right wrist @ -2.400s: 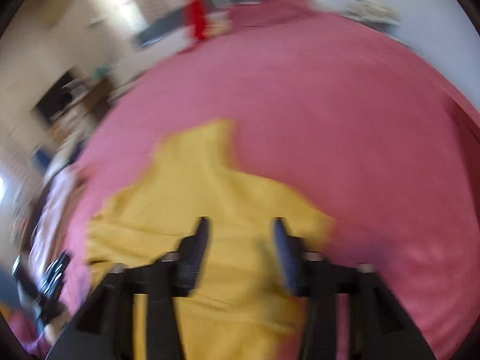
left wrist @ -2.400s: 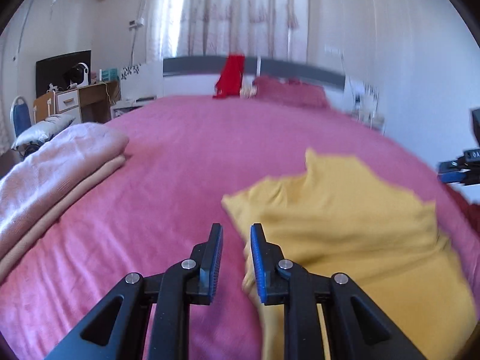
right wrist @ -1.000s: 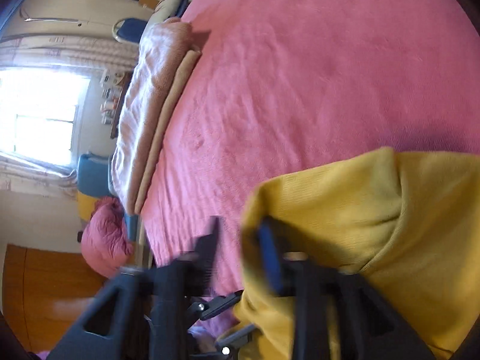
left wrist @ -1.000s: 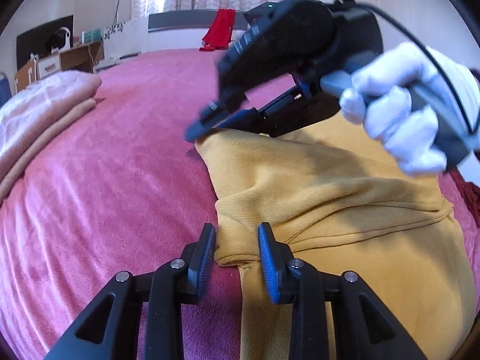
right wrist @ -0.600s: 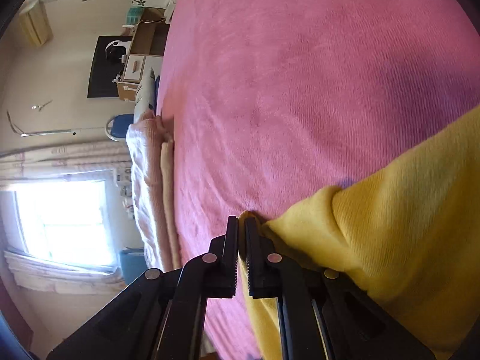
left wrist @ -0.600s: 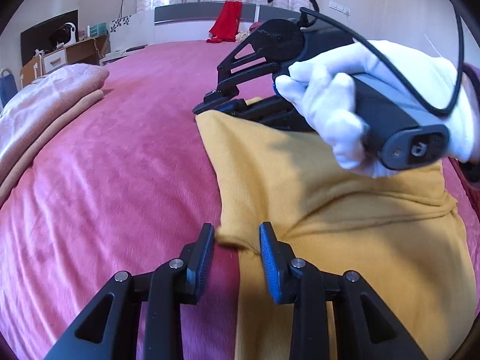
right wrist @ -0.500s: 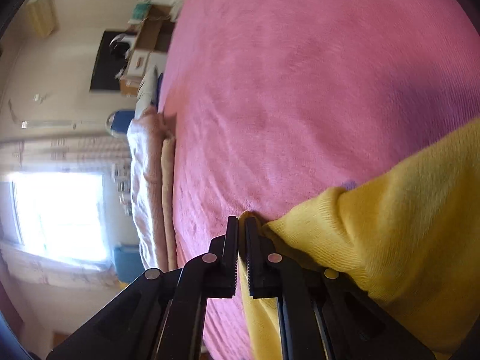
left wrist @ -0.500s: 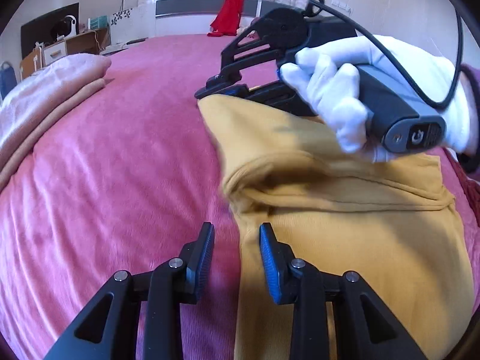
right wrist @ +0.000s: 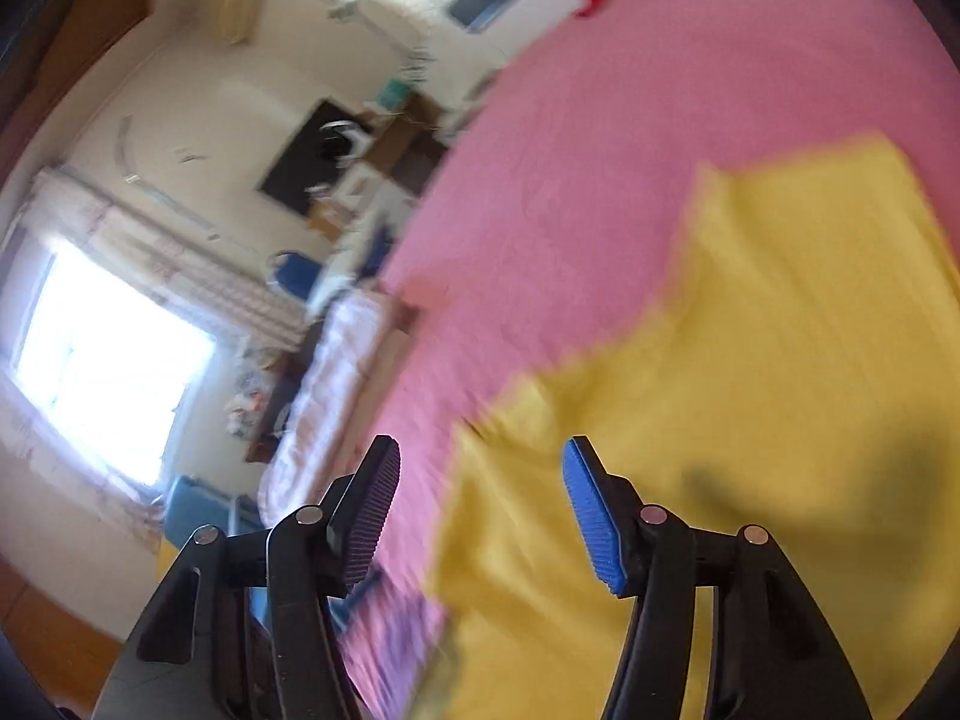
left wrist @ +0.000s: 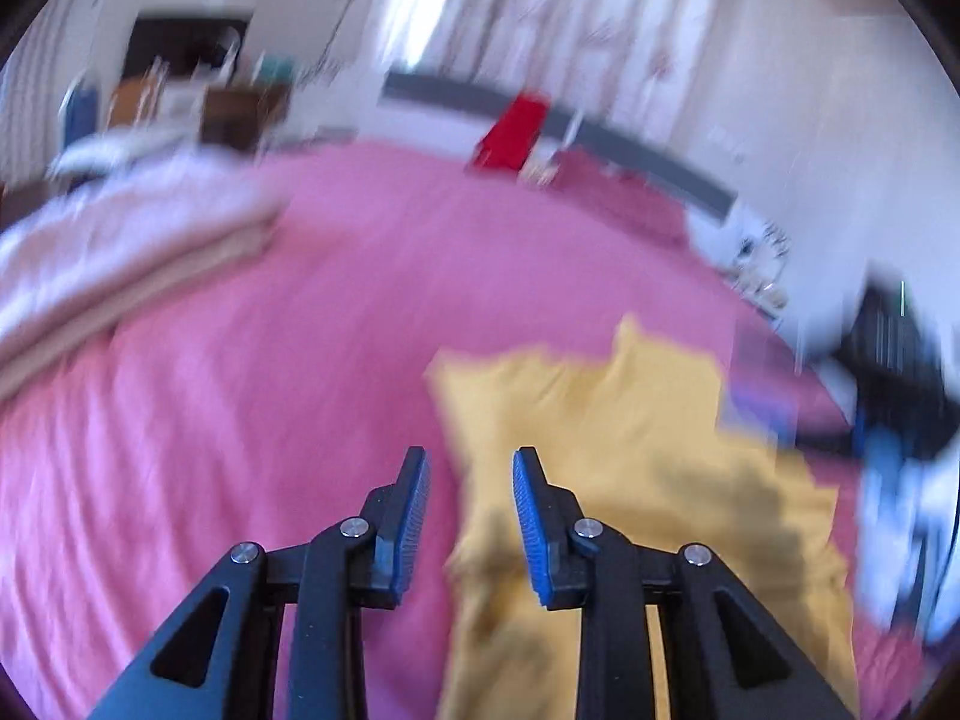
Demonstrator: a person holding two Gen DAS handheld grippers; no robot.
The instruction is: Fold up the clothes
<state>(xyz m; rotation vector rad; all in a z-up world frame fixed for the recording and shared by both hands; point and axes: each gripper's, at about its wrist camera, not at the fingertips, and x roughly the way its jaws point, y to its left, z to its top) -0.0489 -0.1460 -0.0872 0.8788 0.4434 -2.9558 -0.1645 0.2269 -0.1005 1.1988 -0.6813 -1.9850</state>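
Bedroom, daylight through curtains; pink bedspread [left wrist: 312, 396] covers the bed and carries the work. Yellow sweater [left wrist: 630, 438] lies on it, partly doubled over, edges ragged in the motion blur. Both frames smeared.

Left gripper [left wrist: 469, 516]: fingers moderately apart, empty, poised over the sweater's left edge where it meets the bedspread. Right gripper [right wrist: 477, 510]: fingers wide apart, empty, over the yellow sweater [right wrist: 750, 390] near a lower corner.

Handling, as judged: soft knit, light, limp; it will sag and crease when lifted, so two-point pinches at a hem or corner edge suit it better than a grab mid-panel. No slip or breakage concern.

View differences: left wrist shows the headboard, a red garment [left wrist: 510, 132] hung there, and folded pale blankets [left wrist: 120, 246] at the bed's left side. Right wrist, tilted, shows the window [right wrist: 102, 348] and dresser, and more of the sweater's flat upper panel.
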